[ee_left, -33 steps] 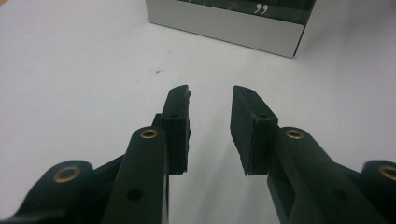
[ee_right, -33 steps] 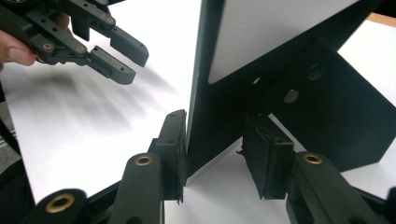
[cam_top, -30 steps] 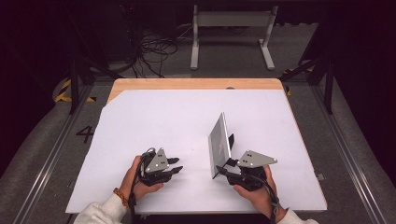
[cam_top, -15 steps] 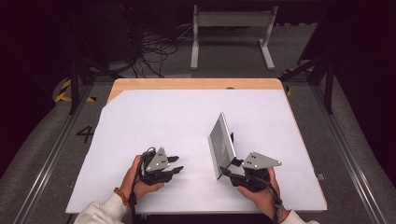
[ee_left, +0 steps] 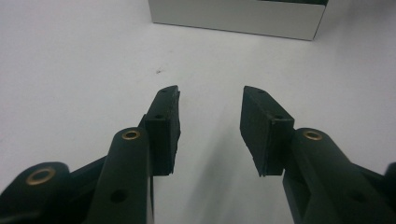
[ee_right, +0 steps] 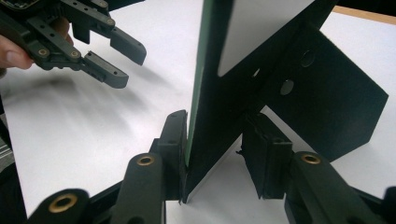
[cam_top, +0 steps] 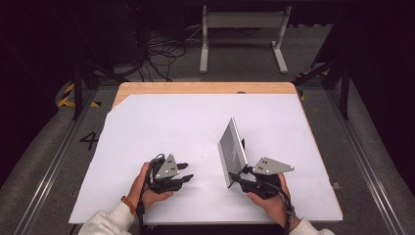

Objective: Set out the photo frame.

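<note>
We have the panel [cam_top: 233, 150] standing on edge on the white table [cam_top: 161, 122], leaning a little, right of the middle and near our side. In the high view it rises just ahead of our right gripper [cam_top: 238, 177]; behind it a black stand [ee_right: 327, 98] props it up.

From the right gripper view, the panel's lower corner sits between the two jaws. The left pad [ee_right: 177, 140] lies against its face; the right pad [ee_right: 261, 158] stands a little off the black stand, so there's a gap on that side. These jaws have just been closing, with the panel between them, but not yet clamped.

Over on the other side, our left gripper [cam_top: 185, 172] rests low over the bare table, well apart from the panel. Its jaws have just been opening and stand parted with nothing between them. The panel's bottom edge shows ahead in the left gripper view.
</note>
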Motion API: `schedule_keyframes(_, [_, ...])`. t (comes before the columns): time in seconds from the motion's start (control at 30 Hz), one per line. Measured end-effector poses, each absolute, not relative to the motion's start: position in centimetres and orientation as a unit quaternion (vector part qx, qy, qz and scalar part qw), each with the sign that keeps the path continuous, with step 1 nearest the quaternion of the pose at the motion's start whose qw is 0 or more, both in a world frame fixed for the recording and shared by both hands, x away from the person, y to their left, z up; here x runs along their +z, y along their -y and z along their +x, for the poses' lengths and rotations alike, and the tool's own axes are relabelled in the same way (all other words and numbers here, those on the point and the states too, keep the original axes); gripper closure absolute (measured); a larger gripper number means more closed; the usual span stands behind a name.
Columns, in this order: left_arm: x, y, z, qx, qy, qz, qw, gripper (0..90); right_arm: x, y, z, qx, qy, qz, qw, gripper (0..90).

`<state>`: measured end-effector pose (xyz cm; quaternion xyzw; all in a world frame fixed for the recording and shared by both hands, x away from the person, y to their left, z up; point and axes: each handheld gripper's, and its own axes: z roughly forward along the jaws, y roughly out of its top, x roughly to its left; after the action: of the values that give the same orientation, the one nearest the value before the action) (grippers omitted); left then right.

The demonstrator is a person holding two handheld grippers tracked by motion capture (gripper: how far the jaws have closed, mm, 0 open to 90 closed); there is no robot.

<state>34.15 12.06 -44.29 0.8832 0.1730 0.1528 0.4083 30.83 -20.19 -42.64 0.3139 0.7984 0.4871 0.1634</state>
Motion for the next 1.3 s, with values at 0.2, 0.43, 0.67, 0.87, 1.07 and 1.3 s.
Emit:
schedule_keyframes(0.2, [-44.4,-11.7,34.6,0.151,-0.178,0.882,0.410,48.6,-42.6,21.1,31.2,0.488,-0.802,0.308,0.155,65.3])
schedule_keyframes(0.43, [-44.4,-10.4,36.0,0.140,-0.188,0.878,0.418,39.1,-42.5,22.0,31.7,0.491,-0.805,0.302,0.142,68.2])
schedule_keyframes(0.67, [-44.4,-9.3,37.2,0.130,-0.187,0.878,0.422,30.5,-42.3,22.8,31.8,0.484,-0.808,0.303,0.147,71.7])
schedule_keyframes(0.87, [-44.6,-8.6,38.4,0.101,-0.194,0.876,0.430,24.3,-42.1,23.2,31.8,0.475,-0.812,0.304,0.149,72.8])
schedule_keyframes(1.07, [-44.9,-7.8,38.8,0.089,-0.193,0.880,0.424,21.4,-42.1,23.4,32.0,0.473,-0.810,0.308,0.158,64.3])
schedule_keyframes(1.3, [-44.9,-7.9,38.7,0.087,-0.192,0.884,0.418,19.4,-42.5,22.9,32.6,0.488,-0.804,0.307,0.145,69.3])
